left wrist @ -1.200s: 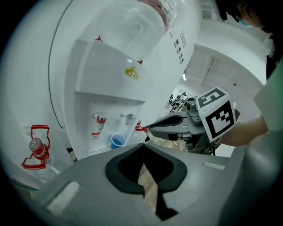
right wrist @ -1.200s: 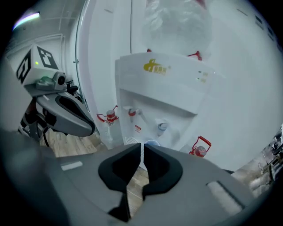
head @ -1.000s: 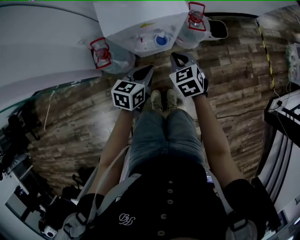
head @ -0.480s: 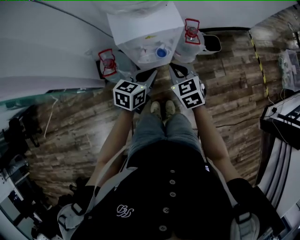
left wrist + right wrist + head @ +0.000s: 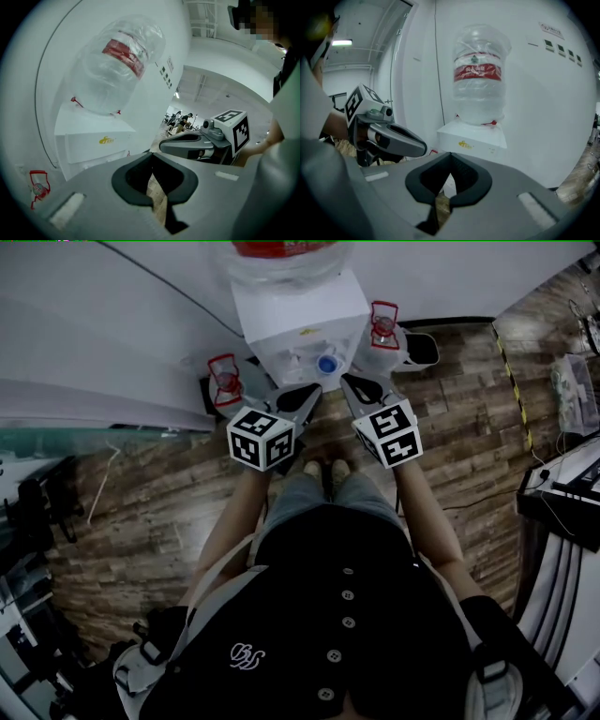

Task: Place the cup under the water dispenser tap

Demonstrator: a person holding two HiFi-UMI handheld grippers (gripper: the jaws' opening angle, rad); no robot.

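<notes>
The white water dispenser [image 5: 300, 320] stands against the wall, with a clear bottle [image 5: 281, 249] with a red label on top and a blue tap [image 5: 326, 363] on its front. I see no cup in any view. My left gripper [image 5: 307, 393] and right gripper [image 5: 349, 383] are held side by side just in front of the dispenser, both shut with nothing in them. In the left gripper view its gripper [image 5: 151, 157] points at the dispenser [image 5: 93, 140], with the right gripper [image 5: 163, 145] beside it. The right gripper view shows its gripper [image 5: 450, 157] below the bottle [image 5: 480, 75].
Spare water bottles with red handles stand on the wooden floor at the dispenser's left [image 5: 225, 381] and right [image 5: 382, 329]. A dark bin [image 5: 424, 348] sits right of those. Racks and cables [image 5: 562, 493] line the right side. The person's feet [image 5: 326, 468] are close to the dispenser.
Both grippers have risen and now sit closer to the dispenser's front. The head view has shifted, so the dispenser's bottle top now shows.
</notes>
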